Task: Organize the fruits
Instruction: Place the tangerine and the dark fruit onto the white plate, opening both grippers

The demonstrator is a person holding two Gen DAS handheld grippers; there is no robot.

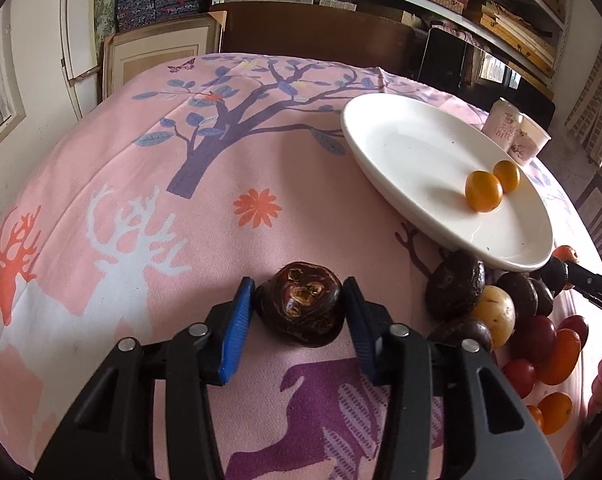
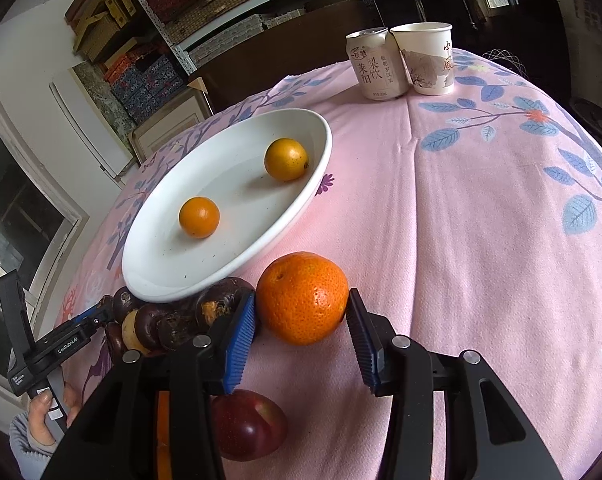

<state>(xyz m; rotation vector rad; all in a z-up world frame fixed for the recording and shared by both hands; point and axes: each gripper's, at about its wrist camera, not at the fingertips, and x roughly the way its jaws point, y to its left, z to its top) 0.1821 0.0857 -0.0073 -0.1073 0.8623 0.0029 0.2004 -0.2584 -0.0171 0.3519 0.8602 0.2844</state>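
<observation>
A white plate point(image 1: 401, 148) point(image 2: 169, 268) holds two small orange fruits point(image 1: 483, 191) point(image 2: 199, 217). My left gripper point(image 1: 299, 306) stands around a dark brown fruit point(image 1: 301, 304) on the pink cloth, its blue pads touching both sides. My right gripper point(image 2: 301, 320) stands around a large orange point(image 2: 302, 297) just right of the plate, pads at its sides. A pile of dark, yellow, red and orange fruits point(image 1: 501, 316) lies at the plate's near edge. The left gripper also shows in the right wrist view point(image 2: 97, 316), beside the dark fruits point(image 2: 173, 320).
A drink can point(image 2: 375, 64) and a paper cup point(image 2: 427, 58) stand at the table's far side. A red fruit point(image 2: 247, 424) lies under my right gripper. Shelves with boxes and a door stand behind the table. The pink patterned cloth point(image 1: 181, 240) covers the table.
</observation>
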